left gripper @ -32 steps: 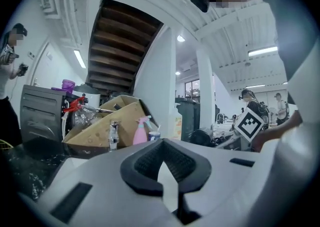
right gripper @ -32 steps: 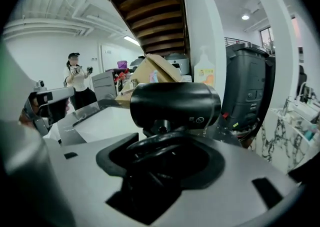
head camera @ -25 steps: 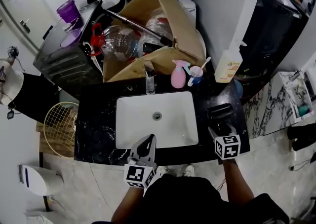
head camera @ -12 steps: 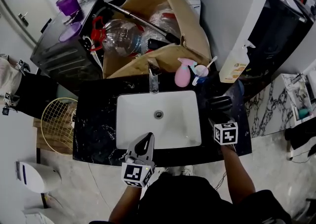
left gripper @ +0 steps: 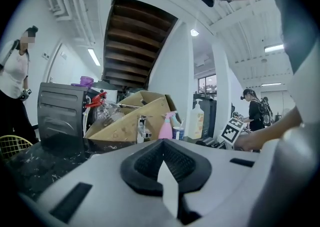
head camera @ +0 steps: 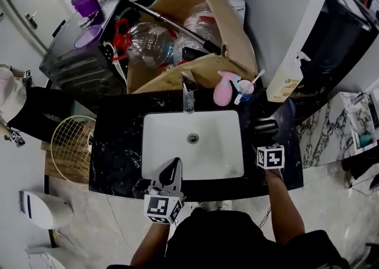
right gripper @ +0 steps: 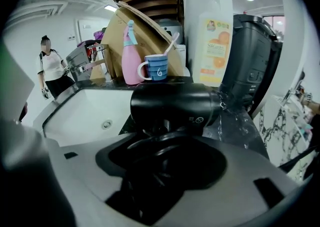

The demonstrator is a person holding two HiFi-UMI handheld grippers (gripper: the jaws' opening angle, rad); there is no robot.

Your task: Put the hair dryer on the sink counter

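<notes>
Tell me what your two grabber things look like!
The left gripper and right gripper are pale grey plastic wedges with black ribbed pads inside. Each carries a white cube printed with black square markers. The person wears a black top.

A pink spray bottle (head camera: 223,91) stands just beside a blue mug (head camera: 243,90), with a tap (head camera: 188,99) to their left and a pale soap bottle (head camera: 284,84) to their right. Behind them leans an open cardboard box (head camera: 222,28) holding a clear plastic bottle (head camera: 145,45). A wire basket (head camera: 71,146) sits low at the left.
</notes>
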